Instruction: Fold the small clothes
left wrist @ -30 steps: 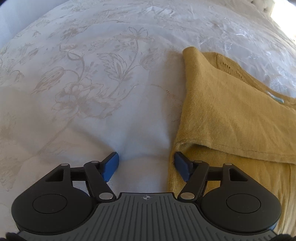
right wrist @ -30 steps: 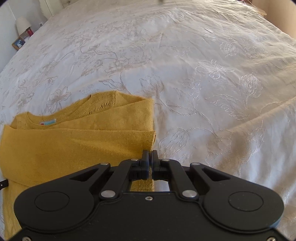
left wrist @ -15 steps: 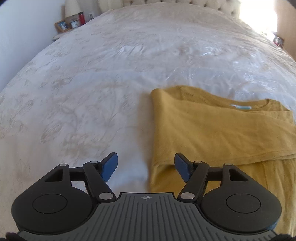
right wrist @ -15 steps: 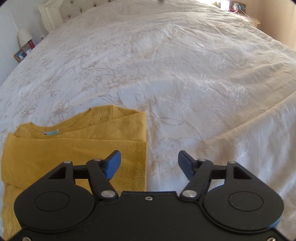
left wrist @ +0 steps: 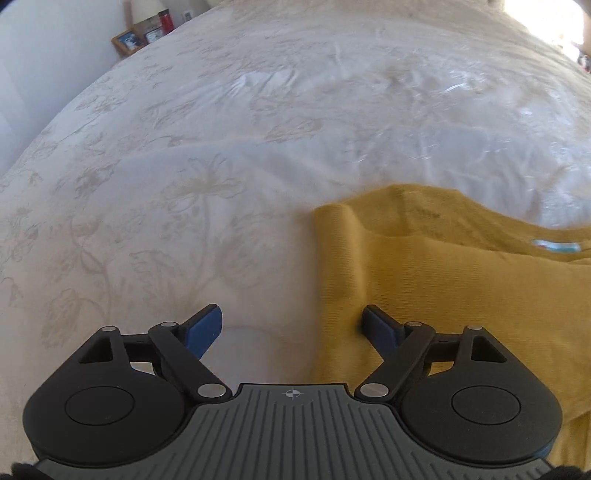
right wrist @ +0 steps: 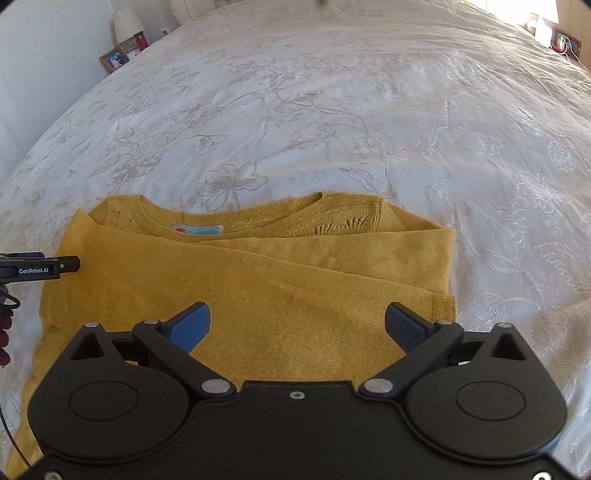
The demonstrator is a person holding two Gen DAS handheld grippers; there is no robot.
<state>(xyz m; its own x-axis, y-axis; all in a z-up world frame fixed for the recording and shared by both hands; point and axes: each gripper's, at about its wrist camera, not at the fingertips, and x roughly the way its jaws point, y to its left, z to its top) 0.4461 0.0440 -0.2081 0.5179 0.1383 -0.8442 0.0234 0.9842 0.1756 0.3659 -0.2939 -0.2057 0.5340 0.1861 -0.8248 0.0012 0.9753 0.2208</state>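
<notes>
A mustard-yellow knit sweater (right wrist: 258, 295) lies flat on the white bedspread (right wrist: 332, 110), both sleeves folded across its front, collar and a blue label (right wrist: 201, 229) at the far end. My right gripper (right wrist: 297, 325) is open and empty, hovering above the sweater's near middle. My left gripper (left wrist: 293, 326) is open and empty over the sweater's left edge (left wrist: 332, 277), its right fingertip (left wrist: 376, 325) above the fabric and its left fingertip (left wrist: 205, 326) above the bedspread. The left gripper also shows at the left edge of the right wrist view (right wrist: 37, 267).
The bedspread (left wrist: 184, 184) has an embroidered floral pattern and spreads wide on all sides. A bedside table with a lamp (right wrist: 127, 22), a red can and framed photos (left wrist: 127, 40) stands far back left. A cable runs at the far right (right wrist: 565, 44).
My right gripper opened, letting go of the sleeve cuff, and pulled back over the sweater's middle. My left gripper stayed open and lifted back, so more of the bed shows.
</notes>
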